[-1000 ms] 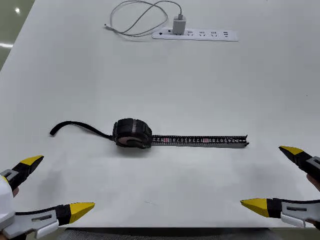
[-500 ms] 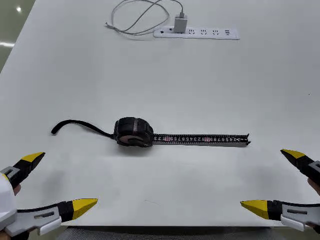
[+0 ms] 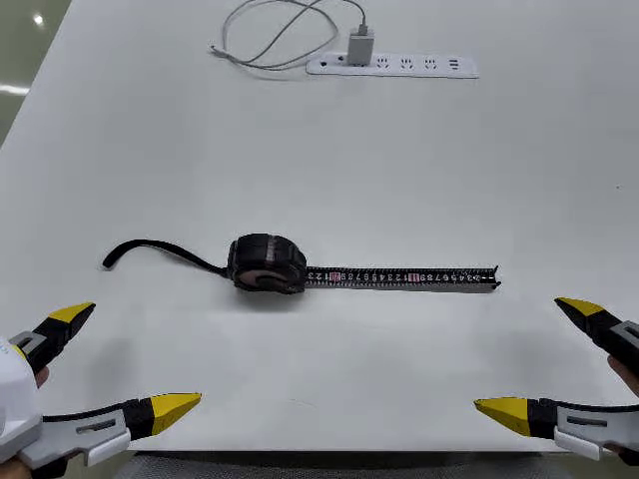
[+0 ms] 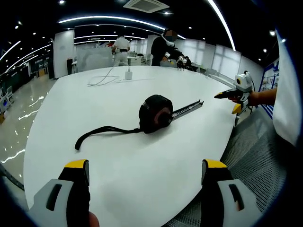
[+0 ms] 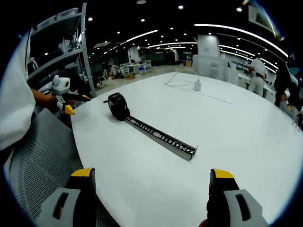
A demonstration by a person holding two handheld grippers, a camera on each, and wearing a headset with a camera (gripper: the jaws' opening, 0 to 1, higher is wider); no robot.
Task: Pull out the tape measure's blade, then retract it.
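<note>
My left hand-held gripper (image 3: 128,357) hovers at the near edge of the tabletop (image 3: 449,170), jaws wide and empty. Ahead of it and to its right lies the black tape measure (image 3: 266,264), with its wrist strap (image 3: 150,249) trailing left. The blade (image 3: 399,278) lies flat and extended rightward. Its hook end is ahead of my right hand-held gripper (image 3: 534,356), which is likewise wide, empty and well apart from it. A power strip (image 3: 394,66) lies far beyond both.

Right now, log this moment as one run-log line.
left tool open | right tool open | tape measure on table, apart from both tools | blade extended, not yet retracted
</note>
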